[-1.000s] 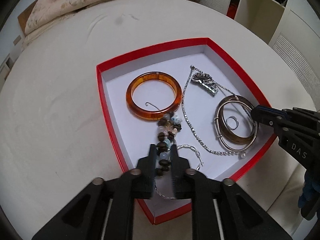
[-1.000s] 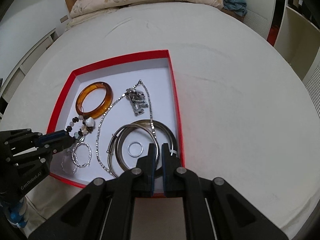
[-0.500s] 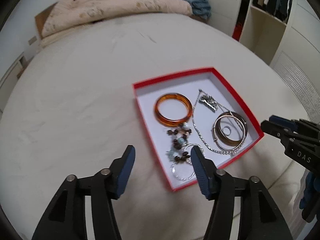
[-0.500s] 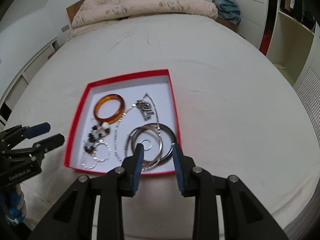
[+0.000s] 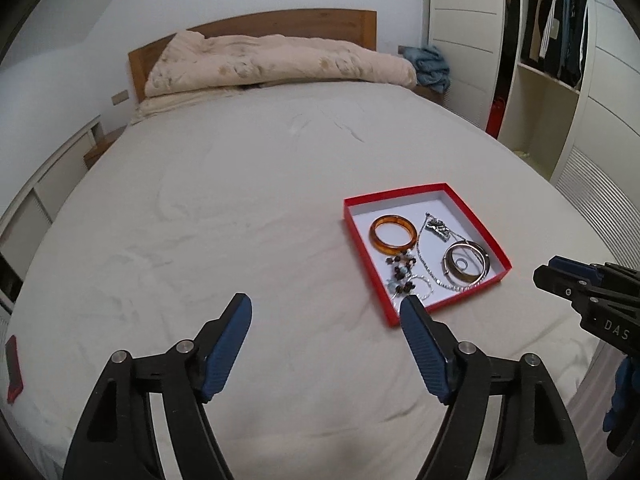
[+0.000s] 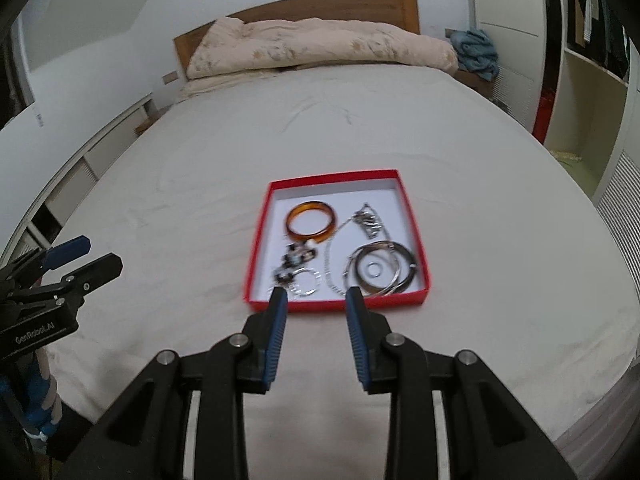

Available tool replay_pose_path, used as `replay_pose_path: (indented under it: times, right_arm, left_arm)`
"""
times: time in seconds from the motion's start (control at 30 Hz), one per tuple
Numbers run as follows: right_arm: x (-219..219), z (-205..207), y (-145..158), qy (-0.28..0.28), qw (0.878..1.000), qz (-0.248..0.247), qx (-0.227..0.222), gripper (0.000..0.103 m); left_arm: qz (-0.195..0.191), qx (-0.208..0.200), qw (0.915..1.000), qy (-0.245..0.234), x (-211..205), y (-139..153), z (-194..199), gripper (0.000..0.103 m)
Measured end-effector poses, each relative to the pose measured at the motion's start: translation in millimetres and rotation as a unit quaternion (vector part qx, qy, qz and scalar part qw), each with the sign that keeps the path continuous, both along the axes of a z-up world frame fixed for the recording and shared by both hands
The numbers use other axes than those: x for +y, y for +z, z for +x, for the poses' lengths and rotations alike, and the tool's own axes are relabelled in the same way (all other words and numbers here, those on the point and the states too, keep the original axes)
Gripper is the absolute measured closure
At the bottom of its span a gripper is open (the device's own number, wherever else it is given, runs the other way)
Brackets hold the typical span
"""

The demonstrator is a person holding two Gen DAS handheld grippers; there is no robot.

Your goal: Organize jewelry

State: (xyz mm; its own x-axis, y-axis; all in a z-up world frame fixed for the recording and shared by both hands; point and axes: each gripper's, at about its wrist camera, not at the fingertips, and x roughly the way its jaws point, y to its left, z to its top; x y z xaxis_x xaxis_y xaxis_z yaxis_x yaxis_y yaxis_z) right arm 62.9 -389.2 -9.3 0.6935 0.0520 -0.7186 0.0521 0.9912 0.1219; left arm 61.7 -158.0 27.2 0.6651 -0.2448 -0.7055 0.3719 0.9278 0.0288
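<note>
Jewelry lies inside red box (image 6: 416, 236) on bed (image 6: 200, 200): amber bangle (image 6: 311, 219), metal bangles (image 6: 380, 270), chain necklace (image 5: 426, 262). Left gripper (image 5: 326, 310) jaws are opening, wide, empty. Right gripper (image 6: 315, 296) stands narrowly parted, empty, before the box.
</note>
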Motion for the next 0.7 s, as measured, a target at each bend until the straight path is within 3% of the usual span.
replay_pose_path:
  times: [0.33,0.7]
  right_arm:
    - [44.6,-40.4,11.2,0.029,0.999,-0.015,-0.011,0.074]
    - [65.8,-61.2,8.8,0.043,0.999,-0.023,-0.015,0.074]
  left_arm:
    - [-0.01,-0.02,0.9997,0.013,43.7,7.4,-42.9,0.025]
    - [-0.017,-0.036,0.9988,0.03,71.4,8.3,-70.2,0.022]
